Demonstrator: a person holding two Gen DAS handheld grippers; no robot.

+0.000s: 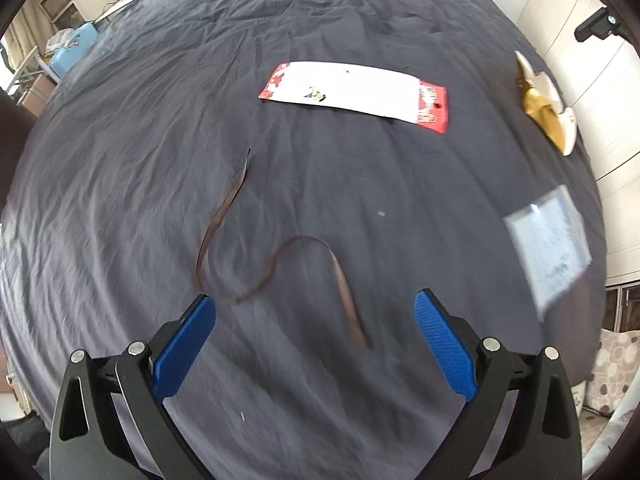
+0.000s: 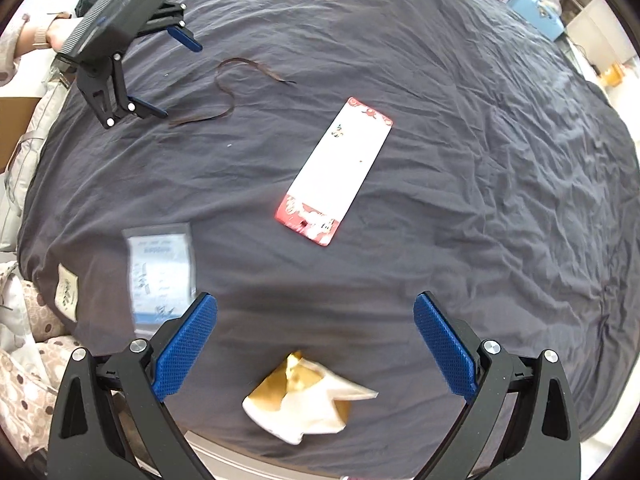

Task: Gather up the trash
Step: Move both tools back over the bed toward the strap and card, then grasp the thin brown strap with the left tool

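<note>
Crumpled gold-white wrapper [image 2: 304, 400] lying on bed [image 2: 460, 160] edge, between right tongs [image 2: 316, 344], spread wide, holding nothing. Left tongs [image 1: 316, 340] also wide, empty, over brown ribbon [image 1: 256, 264]. Lower straight, pinch wrapper's raised fold w/o catching sheet.

Grey sheet [image 1: 320, 20]; brown ribbon [image 1: 224, 204]; red/wht card [image 1: 352, 90]; gold/wht wrapper [image 2: 304, 396].
</note>
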